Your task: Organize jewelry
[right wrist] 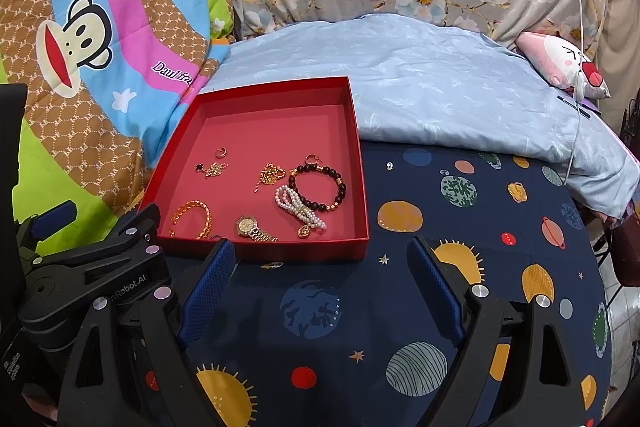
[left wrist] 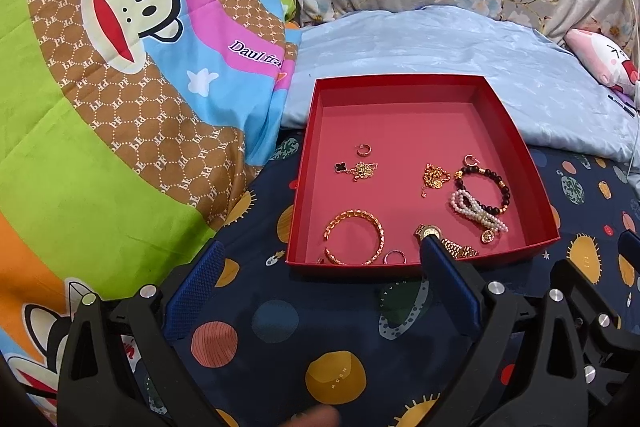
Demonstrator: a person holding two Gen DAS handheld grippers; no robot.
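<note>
Jewelry lay scattered inside a shallow red cardboard box (left wrist: 512,163) that rested on a dark blue planet-print bedsheet (left wrist: 340,327), just in front of a pale blue pillow (left wrist: 440,43). Most pieces looked light, small and slippery: a fine gold chain with a black clover pendant (left wrist: 356,169) and a second bunched gold chain (left wrist: 435,177) would probably sag and slide, so pinching the gathered heap seemed safer than one strand. A stiff open gold bangle (left wrist: 354,237) offered a firm rim to clamp across its band. A dark beaded bracelet (left wrist: 486,189) and a looped pearl strand (left wrist: 478,213) touched each other and seemed likely to roll under the pads. A gold wristwatch (right wrist: 248,227), probably the heaviest piece, looked best taken at its case. Near the box's front wall, the left gripper (left wrist: 320,263) and the right gripper (right wrist: 320,259) hovered side by side above the sheet, both angled downward with jaws spread wide and nothing between them.
</note>
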